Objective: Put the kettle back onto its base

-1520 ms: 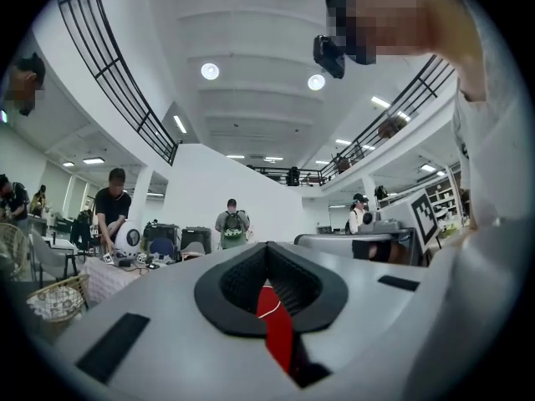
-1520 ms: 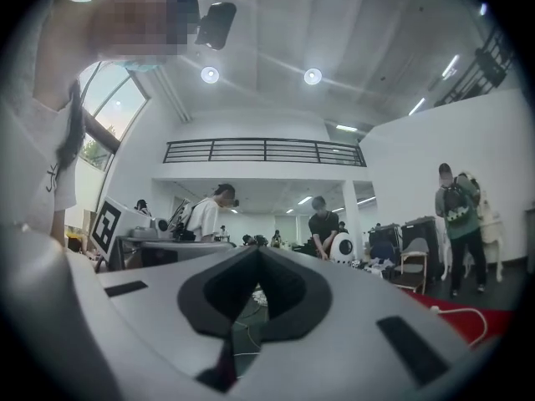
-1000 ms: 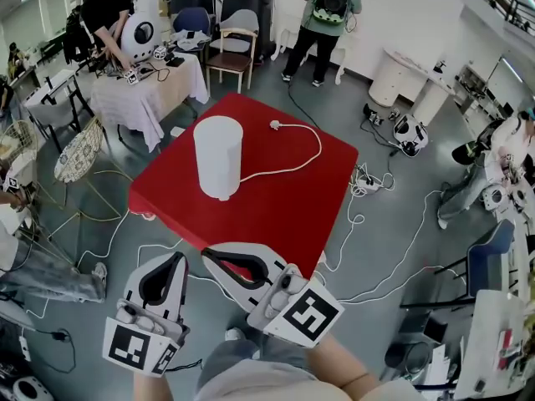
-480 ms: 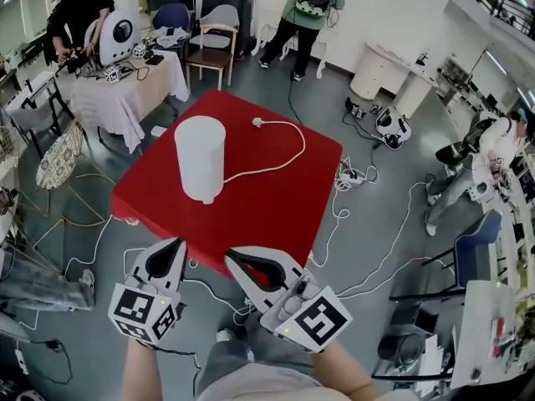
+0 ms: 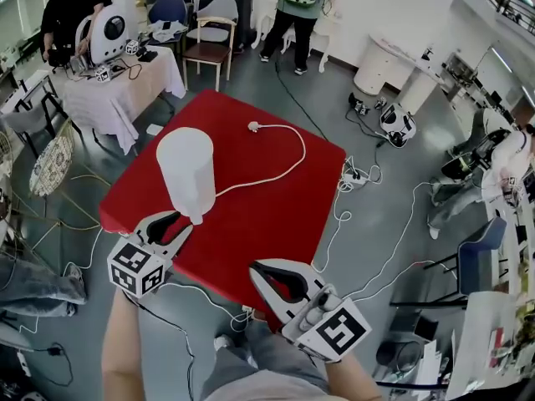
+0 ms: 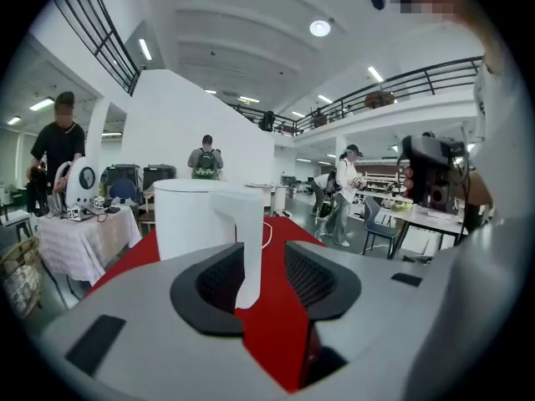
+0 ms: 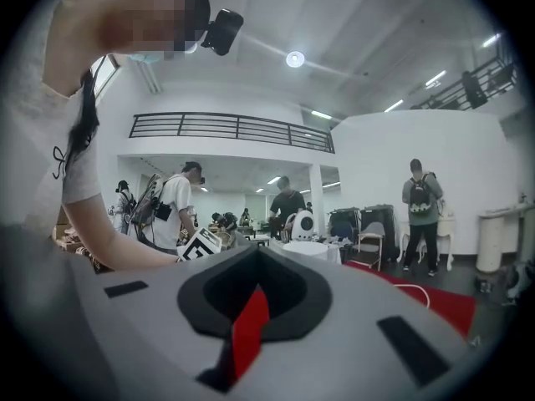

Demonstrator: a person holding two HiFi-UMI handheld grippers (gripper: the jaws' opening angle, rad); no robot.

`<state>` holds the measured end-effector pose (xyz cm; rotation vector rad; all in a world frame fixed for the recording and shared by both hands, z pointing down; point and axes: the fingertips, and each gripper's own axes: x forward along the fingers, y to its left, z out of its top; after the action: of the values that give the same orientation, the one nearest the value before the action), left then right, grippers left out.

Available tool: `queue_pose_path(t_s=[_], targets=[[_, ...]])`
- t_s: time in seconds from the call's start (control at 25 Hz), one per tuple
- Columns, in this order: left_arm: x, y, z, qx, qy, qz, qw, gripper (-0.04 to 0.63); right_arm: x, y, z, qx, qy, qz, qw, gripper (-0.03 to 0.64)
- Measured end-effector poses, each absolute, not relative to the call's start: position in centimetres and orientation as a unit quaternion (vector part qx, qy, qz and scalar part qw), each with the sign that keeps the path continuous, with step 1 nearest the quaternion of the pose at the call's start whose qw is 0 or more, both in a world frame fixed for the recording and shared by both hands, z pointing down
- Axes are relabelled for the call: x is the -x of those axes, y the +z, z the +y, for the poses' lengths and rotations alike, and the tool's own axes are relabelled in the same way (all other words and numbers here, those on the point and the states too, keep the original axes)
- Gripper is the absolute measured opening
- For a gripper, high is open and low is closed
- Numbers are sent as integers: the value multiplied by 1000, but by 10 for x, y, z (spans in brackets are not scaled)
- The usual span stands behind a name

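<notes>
A tall white kettle (image 5: 185,170) stands upright on the red table (image 5: 267,207), left of the middle. Whatever is under it is hidden. My left gripper (image 5: 173,220) is at the kettle's near side, low down. Its jaws have just been opening and stand open. In the left gripper view the kettle's white handle (image 6: 247,241) hangs between the jaw tips of the left gripper (image 6: 255,253), with red table showing beside it. My right gripper (image 5: 256,266) hovers at the table's near edge, shut and empty; in its own view the right gripper (image 7: 257,256) shows its tips meeting.
A white power cord (image 5: 288,167) curves across the table from a plug (image 5: 252,126) to the kettle's foot. Loose cables (image 5: 368,224) litter the floor to the right. Behind the table are a cloth-covered table (image 5: 117,82), a chair (image 5: 209,53) and standing people.
My left gripper moved forward to the kettle's handle and went from shut to open. The right gripper drifted right along the table's near edge, still shut.
</notes>
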<state>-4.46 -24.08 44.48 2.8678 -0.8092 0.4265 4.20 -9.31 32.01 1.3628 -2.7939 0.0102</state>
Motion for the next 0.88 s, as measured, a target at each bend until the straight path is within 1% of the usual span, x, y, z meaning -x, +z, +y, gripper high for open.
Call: queue_pose_path(t_s=[0.04,0.08,0.44,0.48,0.52,0.56,0.76,0.88], targets=[[39,449,-248,-951,144,-264,67,155,-47,322,-97,-438,7,-899,18,6],[33,452,-256,-952,145,-261,66,160,-52,323,-101,-438,13,-899,21,6],[-21,463,-290,-964,144,-215,62,158,-82,341,-135,-437,38,-898,35,6],[-28,463,-293,-964,149,-214,50,140,-85,343,-138,-436,41,-898,38,6],[-32,464,-296,-964,152,-217,37,95,-86,345,-140,-435,43,-899,40,6],[-35,464,-298,-963,154,-220,26,37,-88,347,-142,-434,44,-899,42,6],[-35,464,-304,-957,144,-251,17,23,-90,354,-150,-432,51,-899,45,6],[-40,445,-297,-960,113,-255,21,15,-90,350,-151,-427,46,-902,45,6]])
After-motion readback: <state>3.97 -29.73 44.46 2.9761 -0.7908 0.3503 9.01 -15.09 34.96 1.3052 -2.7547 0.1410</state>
